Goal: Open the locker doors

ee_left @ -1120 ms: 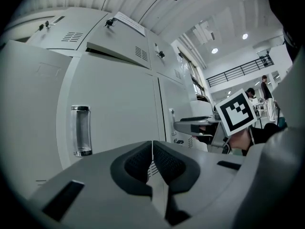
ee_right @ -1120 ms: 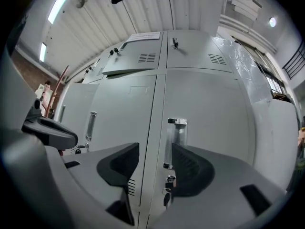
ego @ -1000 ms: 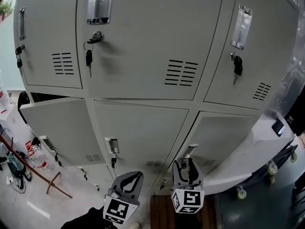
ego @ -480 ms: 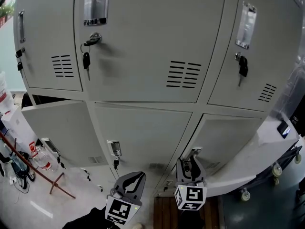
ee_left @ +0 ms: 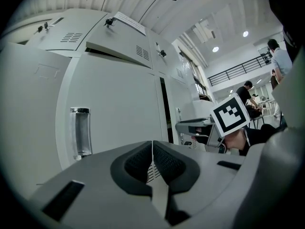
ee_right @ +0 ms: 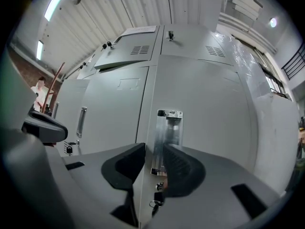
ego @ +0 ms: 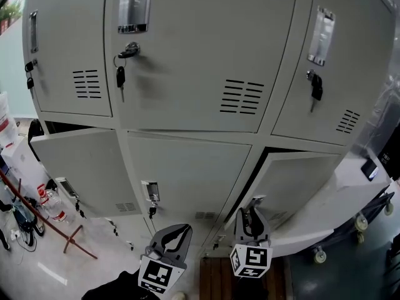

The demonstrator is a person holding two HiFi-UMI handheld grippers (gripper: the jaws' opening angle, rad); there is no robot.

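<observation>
Since earlier frame, lower right locker door (ego: 300, 183) swung ajar, dark gap at left edge; right gripper (ego: 252, 210) jaws just closed narrow, pinching handle (ee_right: 167, 132). Left gripper (ego: 176, 235) pinched together, empty. Risk: thin grip slipping on sideways pull, door swinging back

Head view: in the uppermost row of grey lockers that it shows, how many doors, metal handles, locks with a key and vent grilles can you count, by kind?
Grey metal locker doors: 3
Shiny recessed metal handles: 3
Locks with dark hanging keys: 3
Slotted vent grilles: 3
Total: 12
</observation>
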